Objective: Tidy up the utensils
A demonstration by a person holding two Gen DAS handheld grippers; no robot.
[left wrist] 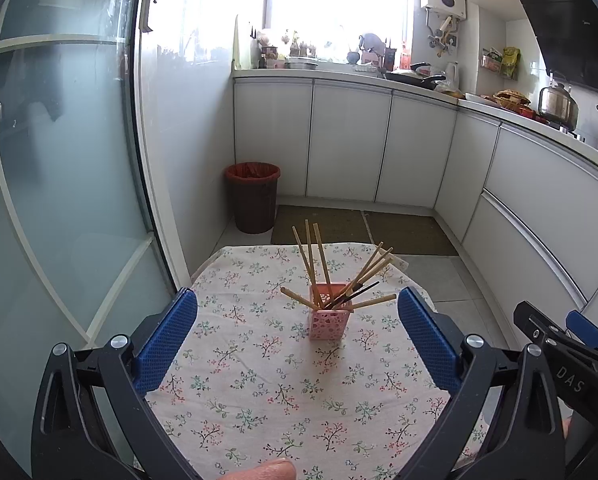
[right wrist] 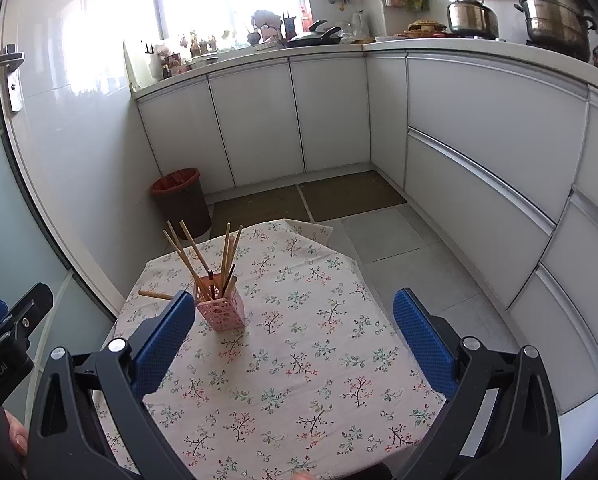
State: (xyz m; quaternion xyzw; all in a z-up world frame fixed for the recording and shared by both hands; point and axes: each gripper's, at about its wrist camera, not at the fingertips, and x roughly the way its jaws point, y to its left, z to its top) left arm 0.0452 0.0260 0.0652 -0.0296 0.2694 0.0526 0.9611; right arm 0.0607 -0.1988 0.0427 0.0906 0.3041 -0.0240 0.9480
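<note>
A pink perforated holder [left wrist: 328,318] stands upright on the floral tablecloth [left wrist: 259,380], with several wooden chopsticks [left wrist: 313,258] and a dark one leaning out of it. My left gripper [left wrist: 297,300] is open and empty, its blue pads apart, a little short of the holder. In the right wrist view the holder [right wrist: 221,309] stands left of centre with the chopsticks [right wrist: 191,256] fanned out. My right gripper [right wrist: 295,302] is open and empty, its left pad [right wrist: 163,340] just beside the holder. The right gripper also shows at the left view's right edge [left wrist: 579,336].
A red-lined brown bin [left wrist: 253,196] stands on the floor beyond the table, by white cabinets [left wrist: 347,140]. A glass door [left wrist: 59,160] is close on the left. Pots [right wrist: 555,12] sit on the counter at the right. Floor mats [right wrist: 311,196] lie beyond the table.
</note>
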